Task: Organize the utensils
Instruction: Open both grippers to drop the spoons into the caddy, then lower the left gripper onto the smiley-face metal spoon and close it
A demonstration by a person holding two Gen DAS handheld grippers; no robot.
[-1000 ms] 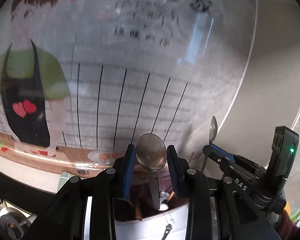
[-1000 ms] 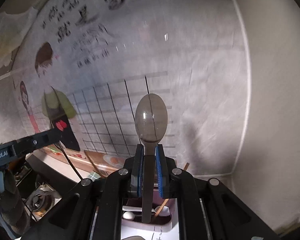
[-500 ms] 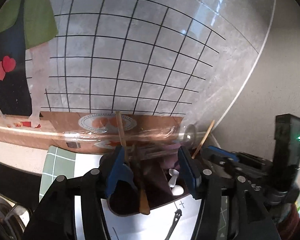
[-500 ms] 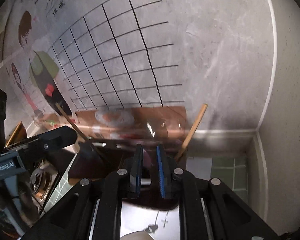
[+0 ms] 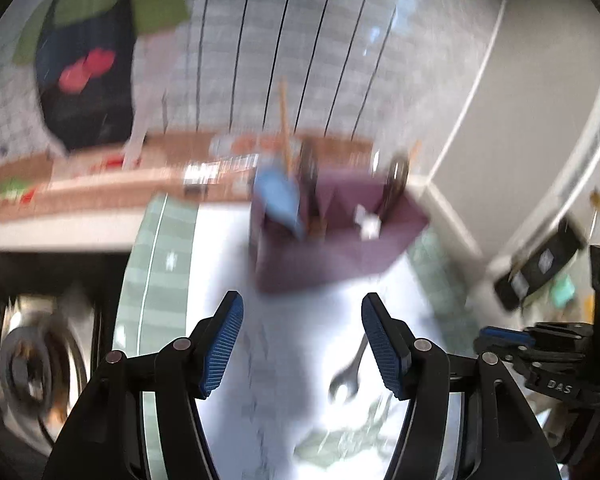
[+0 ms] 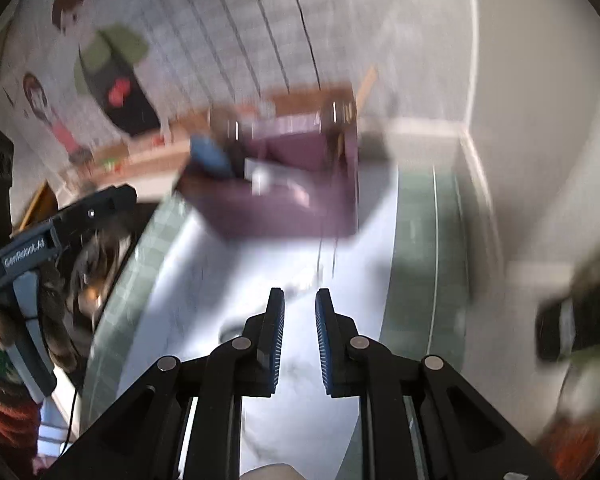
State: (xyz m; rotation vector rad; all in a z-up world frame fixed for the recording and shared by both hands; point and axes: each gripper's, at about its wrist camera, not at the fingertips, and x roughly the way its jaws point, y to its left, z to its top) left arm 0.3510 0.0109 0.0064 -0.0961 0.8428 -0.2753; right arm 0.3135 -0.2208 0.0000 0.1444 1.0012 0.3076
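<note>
A purple utensil holder (image 5: 332,236) stands on the white mat near the back wall, with spoons, wooden sticks and a blue item in it; it also shows in the right wrist view (image 6: 284,196). My left gripper (image 5: 302,340) is wide open and empty, held back from the holder above the mat. A metal wrench (image 5: 346,376) lies on the mat near its right finger. My right gripper (image 6: 300,328) is slightly open and empty, also back from the holder. Both views are motion-blurred.
A white mat (image 5: 284,360) on a green checked cloth (image 5: 160,264) covers the counter. A stove burner (image 5: 32,364) sits at the left. The decorated wall (image 5: 260,60) is behind the holder. A dark device (image 6: 580,320) lies at the right.
Both grippers held spoons upright a second ago, lowered them into the purple holder and let go. Both have since pulled back and up, the left jaws opening wide.
</note>
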